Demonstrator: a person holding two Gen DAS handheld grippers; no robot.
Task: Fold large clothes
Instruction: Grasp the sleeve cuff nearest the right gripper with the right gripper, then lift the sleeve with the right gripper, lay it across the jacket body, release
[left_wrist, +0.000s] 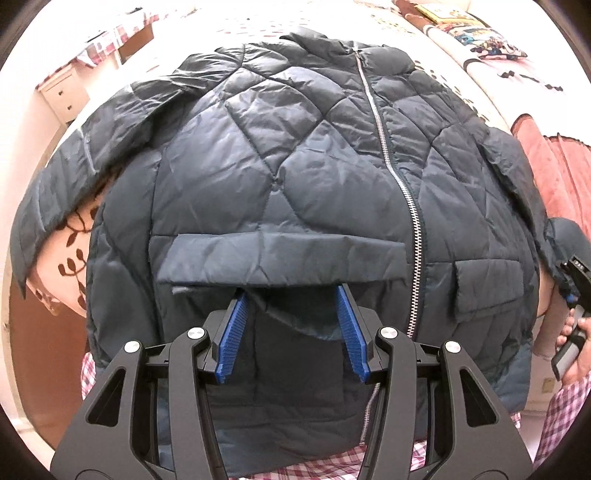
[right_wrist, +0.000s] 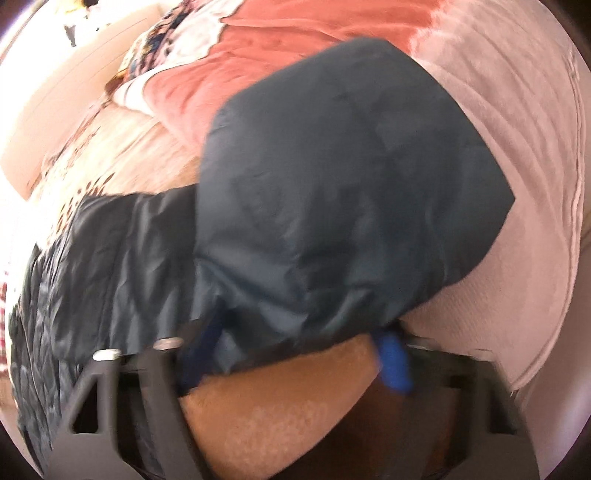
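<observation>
Both jaws clamp the jacket (left_wrist: 280, 155): left gripper (left_wrist: 291, 291) its hem (half-open), right gripper (right_wrist: 303, 343) seemingly a sleeve.

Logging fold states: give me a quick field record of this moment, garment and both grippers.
garment: dark quilted jacket, front up, zip closed
surface: floral bed sheet
left gripper: jaws apart, tips under the pocket flap, jacket fabric between the pads; grip unclear
right gripper: at the end of the sleeve, fabric between the pads; view blurred, grip unclear
sleeves: both spread outward, not yet folded in
nearby: pink blanket beyond the sleeve
</observation>
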